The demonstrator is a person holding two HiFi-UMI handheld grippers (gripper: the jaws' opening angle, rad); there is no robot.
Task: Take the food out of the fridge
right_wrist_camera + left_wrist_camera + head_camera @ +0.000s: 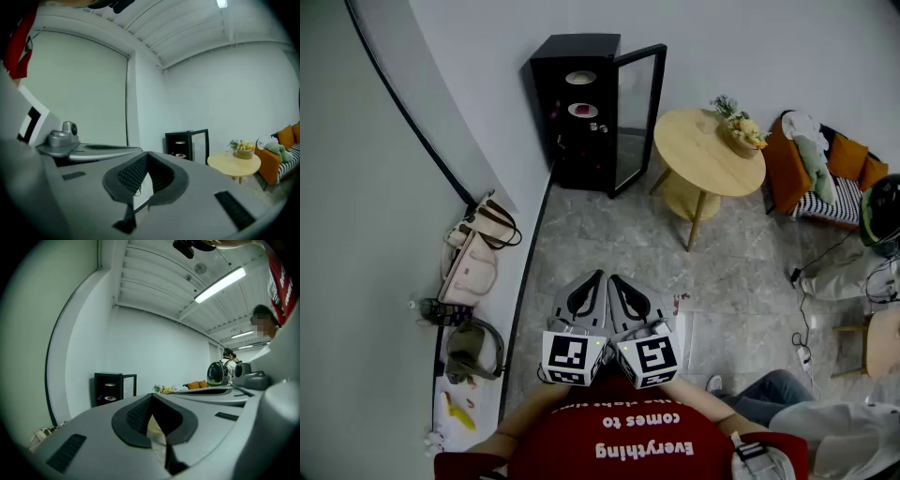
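A small black fridge (577, 112) stands against the far wall with its glass door (637, 112) swung open. A white plate (580, 78) lies on an upper shelf, and below it a plate with red food (583, 110). The fridge (108, 389) shows small and far off in the left gripper view, and likewise the fridge (180, 145) in the right gripper view. My left gripper (596, 278) and right gripper (615, 280) sit side by side close to my chest, pointing at the fridge. Both are shut with nothing in them, left gripper (151, 396) and right gripper (147, 153).
A round wooden table (698, 159) with a basket of flowers (741, 129) stands right of the fridge. An orange sofa (820, 173) is at the far right. Bags (473, 258) lie along the left wall. A seated person (797, 398) and a floor cable (802, 323) are at the right.
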